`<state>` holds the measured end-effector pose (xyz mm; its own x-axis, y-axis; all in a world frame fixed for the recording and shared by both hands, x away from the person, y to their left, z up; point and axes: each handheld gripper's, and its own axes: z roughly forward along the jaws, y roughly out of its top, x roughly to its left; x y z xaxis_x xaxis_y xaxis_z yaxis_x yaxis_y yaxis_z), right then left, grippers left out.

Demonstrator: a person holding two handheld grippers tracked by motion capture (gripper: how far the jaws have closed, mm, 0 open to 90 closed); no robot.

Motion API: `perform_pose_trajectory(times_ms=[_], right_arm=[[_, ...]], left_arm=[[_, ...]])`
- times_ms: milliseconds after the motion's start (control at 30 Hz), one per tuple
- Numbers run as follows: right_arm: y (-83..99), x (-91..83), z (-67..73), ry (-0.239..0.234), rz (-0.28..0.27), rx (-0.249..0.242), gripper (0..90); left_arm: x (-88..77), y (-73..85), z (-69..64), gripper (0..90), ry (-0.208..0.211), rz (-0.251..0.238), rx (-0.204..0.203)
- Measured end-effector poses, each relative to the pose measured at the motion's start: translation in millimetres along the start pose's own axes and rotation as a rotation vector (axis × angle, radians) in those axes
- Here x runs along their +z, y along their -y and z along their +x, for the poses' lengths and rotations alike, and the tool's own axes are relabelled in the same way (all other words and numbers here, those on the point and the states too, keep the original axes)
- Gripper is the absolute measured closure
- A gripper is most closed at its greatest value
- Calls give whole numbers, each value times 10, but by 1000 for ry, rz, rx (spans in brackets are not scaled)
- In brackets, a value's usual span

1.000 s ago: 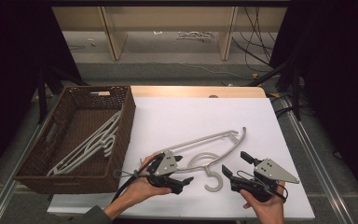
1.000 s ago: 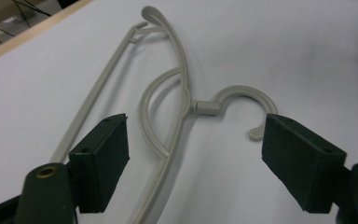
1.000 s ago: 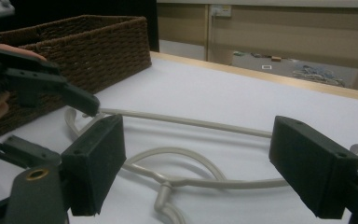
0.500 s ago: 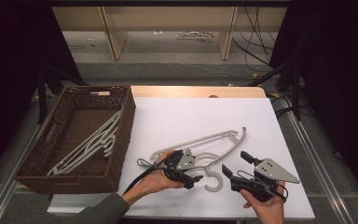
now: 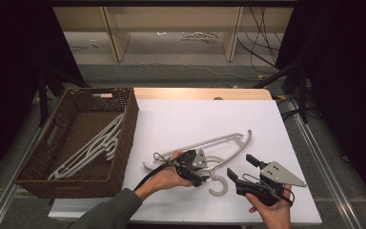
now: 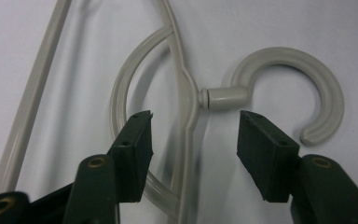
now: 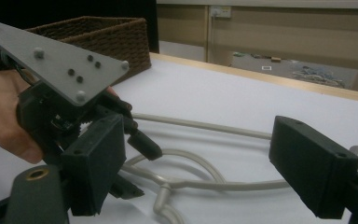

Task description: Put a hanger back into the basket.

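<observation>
The hanger (image 5: 217,145) lies flat on the white tabletop (image 5: 181,119), right of the basket (image 5: 124,138), its hook (image 5: 218,183) curled toward the person's edge and its long bar angled away to the right. The left claw (image 5: 201,174) sits low over the hanger's neck; in the left gripper view its jaws straddle the spot where the hook (image 6: 289,88) joins the body (image 6: 186,116), one pad (image 6: 137,135) over the inner loop, the other (image 6: 263,149) just below the collar, with clear gaps on both sides, so nothing is clamped. Those jaws have just been closing and now stand about half apart, with the neck between them. The right claw (image 5: 240,168) rests on the tabletop just right of the hook, held by the right hand (image 5: 271,210), jaws wide and bare. In the right gripper view the hanger (image 7: 200,175) lies ahead, with the left claw (image 7: 133,161) over it. More hangers (image 5: 93,148) lie in the basket.
</observation>
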<state>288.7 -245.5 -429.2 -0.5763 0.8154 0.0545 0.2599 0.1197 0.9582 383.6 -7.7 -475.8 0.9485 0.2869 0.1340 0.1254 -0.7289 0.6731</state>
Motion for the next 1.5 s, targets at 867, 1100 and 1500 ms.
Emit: perform_pose_trajectory(times_ms=[867, 1100, 1500], right_arm=[[-1, 15, 17, -12, -10, 0, 197], [1, 23, 23, -18, -13, 4, 197], [-6, 1, 12, -8, -1, -1, 197]], left_arm=[[126, -167, 172, 667, 120, 199, -120], [142, -210, 229, 764, 130, 236, -102], [141, -277, 215, 820, 137, 294, -10]])
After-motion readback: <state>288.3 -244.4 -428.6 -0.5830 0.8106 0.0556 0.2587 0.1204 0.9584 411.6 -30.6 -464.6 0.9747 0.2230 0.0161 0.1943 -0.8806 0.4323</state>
